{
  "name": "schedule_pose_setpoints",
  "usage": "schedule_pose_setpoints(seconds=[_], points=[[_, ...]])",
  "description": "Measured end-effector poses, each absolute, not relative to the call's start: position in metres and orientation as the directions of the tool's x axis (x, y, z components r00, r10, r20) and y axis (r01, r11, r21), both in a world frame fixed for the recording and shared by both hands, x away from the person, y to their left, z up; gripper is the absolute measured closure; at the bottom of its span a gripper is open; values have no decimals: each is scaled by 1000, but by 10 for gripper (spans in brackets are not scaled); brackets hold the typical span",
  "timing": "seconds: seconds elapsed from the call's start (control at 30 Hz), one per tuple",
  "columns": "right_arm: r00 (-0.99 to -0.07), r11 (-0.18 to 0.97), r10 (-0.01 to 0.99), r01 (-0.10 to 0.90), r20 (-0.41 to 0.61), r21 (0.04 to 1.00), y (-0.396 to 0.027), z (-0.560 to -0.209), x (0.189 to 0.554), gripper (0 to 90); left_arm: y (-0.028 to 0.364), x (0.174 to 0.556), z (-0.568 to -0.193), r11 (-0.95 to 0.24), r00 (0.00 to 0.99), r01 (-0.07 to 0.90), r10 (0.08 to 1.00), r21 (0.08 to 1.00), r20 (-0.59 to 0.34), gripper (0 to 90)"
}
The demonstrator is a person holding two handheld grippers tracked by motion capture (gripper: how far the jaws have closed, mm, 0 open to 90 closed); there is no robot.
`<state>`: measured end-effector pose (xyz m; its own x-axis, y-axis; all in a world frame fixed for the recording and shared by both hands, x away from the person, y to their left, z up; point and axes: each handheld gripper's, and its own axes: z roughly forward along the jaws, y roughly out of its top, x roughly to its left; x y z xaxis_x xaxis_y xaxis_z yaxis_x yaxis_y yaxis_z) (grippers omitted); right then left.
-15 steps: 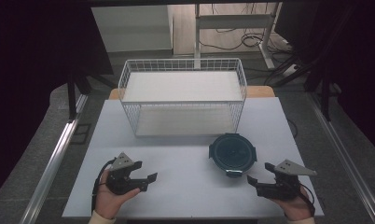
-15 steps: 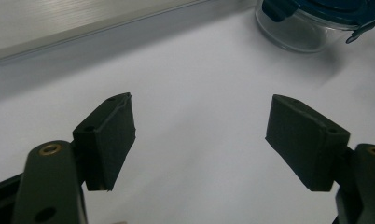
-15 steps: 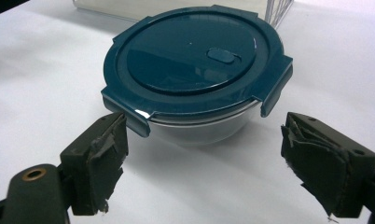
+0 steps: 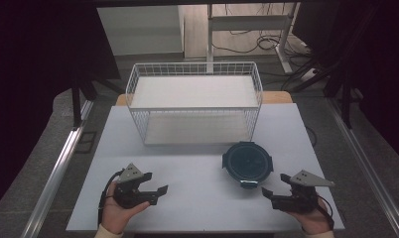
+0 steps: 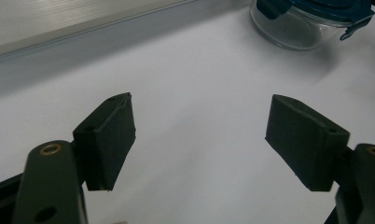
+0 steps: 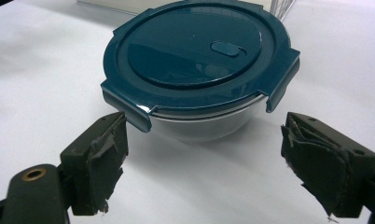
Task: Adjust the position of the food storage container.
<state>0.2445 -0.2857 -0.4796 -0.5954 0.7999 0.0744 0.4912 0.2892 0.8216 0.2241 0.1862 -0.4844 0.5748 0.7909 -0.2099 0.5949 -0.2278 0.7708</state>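
Seen from above: white table [image 4: 202, 173], wire basket [image 4: 195, 101] at its far middle, empty, white liner inside. Round glass bowl [image 4: 247, 164] with a dark teal clip lid stood on the table just in front of the basket's right end, upright, lid on.

Left gripper [image 4: 155, 191] held low at the near left, jaws pointed right across the table, released, nothing between them. Well apart from the bowl. Left hand [image 4: 119, 210] wrapped around the body from below, grey plate on top, cable looped at the wrist.

Right gripper [image 4: 268, 193] held at the near right, jaws aimed left and a little forward at the bowl, spread wide, nothing gripped. Tips near the bowl's near edge, not touching. Right hand [image 4: 314, 220] beneath it at the table's near edge.

From the left gripper view: both pads [image 5: 112, 135] apart over bare white table, bowl [image 5: 307, 23] at the upper right corner, far off.

From the right gripper view: bowl [image 6: 199, 74] straight ahead, beyond the two worn pads [image 6: 104, 154], lid clips closed on the sides facing the camera, small oval valve on the lid. Pads on either side of the bowl's near part but short of it; a gap visible to each side. Basket wire glimpsed behind the bowl at the top right.
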Motion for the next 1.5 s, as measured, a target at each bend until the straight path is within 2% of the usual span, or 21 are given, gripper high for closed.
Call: schedule_pose_setpoints(seconds=[0.47, 0.87, 1.23, 1.27, 1.5], points=[[-596, 294, 800, 493, 71, 819, -289, -479, 246, 168, 187, 225, -487, -231, 574, 599, 792, 767, -209, 233], [-595, 290, 801, 489, 71, 823, -292, -467, 247, 260, 191, 225, -487, -231, 574, 598, 792, 767, -209, 235], [-604, 310, 795, 492, 62, 813, -292, -443, 256, 437, 192, 225, -487, -227, 568, 599, 796, 768, -208, 235], [-604, 319, 795, 494, 55, 809, -291, -439, 260, 491, 193, 226, -486, -228, 569, 598, 796, 769, -207, 235], [-585, 326, 810, 514, 45, 793, -287, -428, 275, 666, 192, 226, -487, -221, 562, 604, 799, 766, -213, 235]])
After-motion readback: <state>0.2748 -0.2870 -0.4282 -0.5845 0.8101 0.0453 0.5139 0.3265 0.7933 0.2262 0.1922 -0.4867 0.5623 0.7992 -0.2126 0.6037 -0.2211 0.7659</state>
